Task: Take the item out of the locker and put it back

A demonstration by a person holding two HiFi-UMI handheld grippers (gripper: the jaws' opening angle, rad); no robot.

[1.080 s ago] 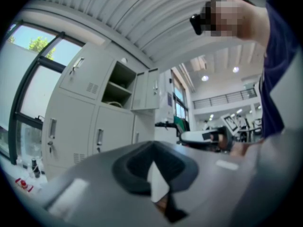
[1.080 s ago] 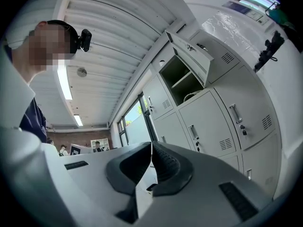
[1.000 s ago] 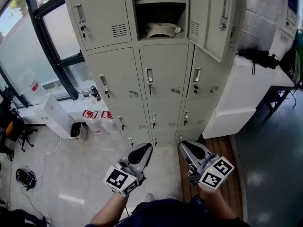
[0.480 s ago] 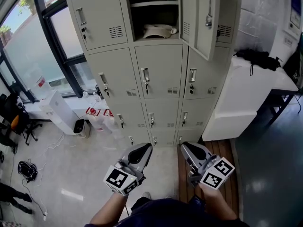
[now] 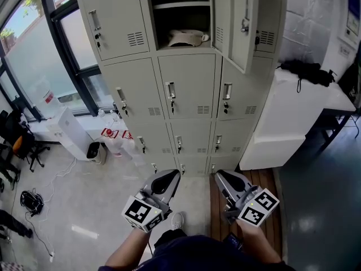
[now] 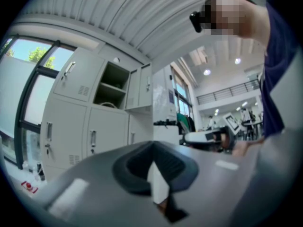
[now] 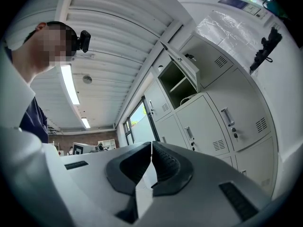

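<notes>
A pale, cream-coloured item (image 5: 184, 37) lies on the floor of the open top-middle locker compartment (image 5: 177, 16); its door (image 5: 235, 21) hangs open to the right. The same compartment appears in the left gripper view as a dark opening (image 6: 111, 86) and in the right gripper view (image 7: 179, 85). My left gripper (image 5: 169, 178) and right gripper (image 5: 221, 177) are held low, side by side, well in front of the lockers and pointing at them. Both are shut with nothing between the jaws.
The grey locker bank (image 5: 169, 95) has several closed doors with handles. A white cabinet (image 5: 282, 117) with a black object on top stands to the right. At left are windows, bottles and a white box (image 5: 70, 137) on the floor; a wooden strip (image 5: 271, 191) lies at right.
The view has shifted slightly; the lockers sit a little left and closer. Both grippers stay shut and keep the same pose side by side.
</notes>
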